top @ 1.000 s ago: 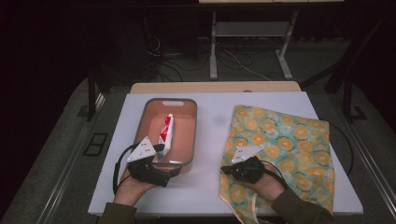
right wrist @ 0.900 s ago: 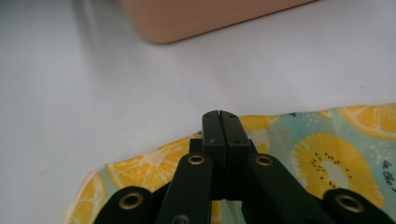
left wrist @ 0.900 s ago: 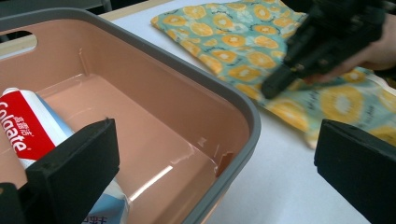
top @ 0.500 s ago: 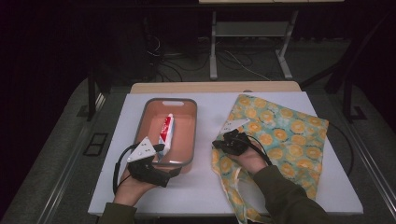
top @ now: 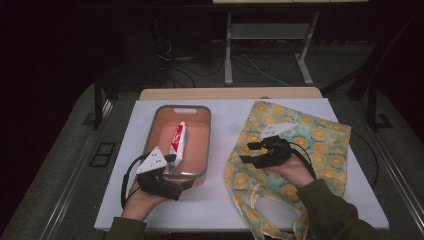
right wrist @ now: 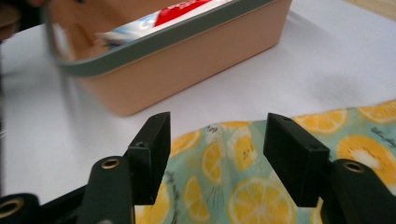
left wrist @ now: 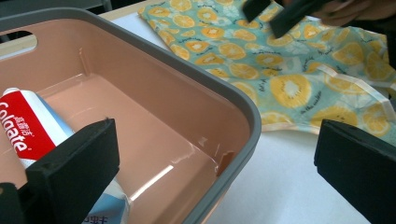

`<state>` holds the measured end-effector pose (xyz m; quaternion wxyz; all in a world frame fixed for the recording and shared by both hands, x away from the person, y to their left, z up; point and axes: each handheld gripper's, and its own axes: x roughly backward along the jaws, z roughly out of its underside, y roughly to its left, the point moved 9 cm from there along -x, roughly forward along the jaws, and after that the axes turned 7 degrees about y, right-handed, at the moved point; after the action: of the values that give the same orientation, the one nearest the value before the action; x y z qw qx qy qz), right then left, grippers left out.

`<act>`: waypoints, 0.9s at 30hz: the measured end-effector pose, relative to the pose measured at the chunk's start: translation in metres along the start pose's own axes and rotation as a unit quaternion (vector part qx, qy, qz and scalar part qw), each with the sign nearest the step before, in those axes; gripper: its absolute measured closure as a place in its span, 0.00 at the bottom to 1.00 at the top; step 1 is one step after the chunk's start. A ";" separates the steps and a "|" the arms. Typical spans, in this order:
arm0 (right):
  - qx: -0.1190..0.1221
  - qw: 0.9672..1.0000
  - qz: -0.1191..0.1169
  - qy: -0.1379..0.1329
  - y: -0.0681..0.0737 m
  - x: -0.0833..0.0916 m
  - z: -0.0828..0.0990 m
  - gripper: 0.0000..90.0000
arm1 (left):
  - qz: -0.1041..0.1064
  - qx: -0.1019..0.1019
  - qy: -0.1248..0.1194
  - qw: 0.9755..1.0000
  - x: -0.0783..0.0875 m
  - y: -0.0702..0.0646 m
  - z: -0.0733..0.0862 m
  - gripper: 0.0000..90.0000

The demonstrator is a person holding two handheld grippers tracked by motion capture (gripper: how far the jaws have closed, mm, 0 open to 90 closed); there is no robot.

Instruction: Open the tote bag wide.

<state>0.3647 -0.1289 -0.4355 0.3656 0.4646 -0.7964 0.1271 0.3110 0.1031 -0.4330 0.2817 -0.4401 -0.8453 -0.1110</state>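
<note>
Lying flat on the right half of the table [top: 220, 205], the orange-print cloth bag [top: 320, 140] is spreading from the far right corner toward the near edge, its handles trailing off by the person's right sleeve. The right tongs [top: 250, 152] are hovering just above the bag's left part, pointing left toward the tray [top: 200, 175]. Compared with a second ago they are sitting higher and farther from the near edge, and the bag's near-left portion is lying looser and more bunched. Their jaws have just been opening; in the right gripper view [right wrist: 215, 156] they are standing apart with nothing between them, only the bag's fabric below.

The left tongs [top: 172, 172] are staying where they were, resting at the tray's near rim. In the left gripper view [left wrist: 215, 172] their jaws are spread wide, straddling the grey rim without pressing on it, so released. The toothpaste tube [top: 177, 142] is lying inside the tray, unchanged, its near end close to the left jaw.
</note>
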 end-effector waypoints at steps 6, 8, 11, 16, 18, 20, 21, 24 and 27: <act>0.034 0.999 -0.011 0.026 0.017 0.024 0.038 0.41 | 0.000 0.001 -0.001 1.000 0.000 0.000 0.000 0.00; 0.044 0.998 -0.012 0.039 0.020 0.026 0.055 0.40 | -0.001 0.000 0.001 1.000 0.000 0.000 0.000 0.00; 0.051 0.997 -0.014 0.063 0.022 0.028 0.080 0.40 | 0.000 0.000 0.000 1.000 0.000 0.000 0.000 0.00; 0.054 0.995 -0.014 0.083 0.023 0.030 0.108 0.40 | -0.001 0.000 0.000 1.000 0.000 0.000 0.000 0.00; 0.061 0.994 -0.014 0.095 0.024 0.030 0.119 0.40 | -0.001 0.000 0.000 1.000 0.000 0.000 0.000 0.00; 0.066 0.993 -0.013 0.099 0.025 0.028 0.127 0.43 | -0.001 -0.001 0.000 1.000 0.000 0.000 0.000 0.00; 0.087 0.990 0.000 0.110 0.025 0.026 0.132 0.50 | -0.002 0.000 0.001 1.000 0.000 0.000 0.000 0.00; 0.100 0.988 0.008 0.120 0.024 0.023 0.135 0.61 | -0.002 0.000 0.001 1.000 0.000 0.000 0.000 0.00; 0.109 0.987 -0.005 0.121 0.026 0.021 0.137 0.83 | -0.002 -0.001 0.000 1.000 0.000 0.000 0.000 0.00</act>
<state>0.2729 -0.2025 -0.5129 0.4072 0.4872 -0.7253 0.2660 0.3110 0.1031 -0.4332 0.2814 -0.4389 -0.8459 -0.1124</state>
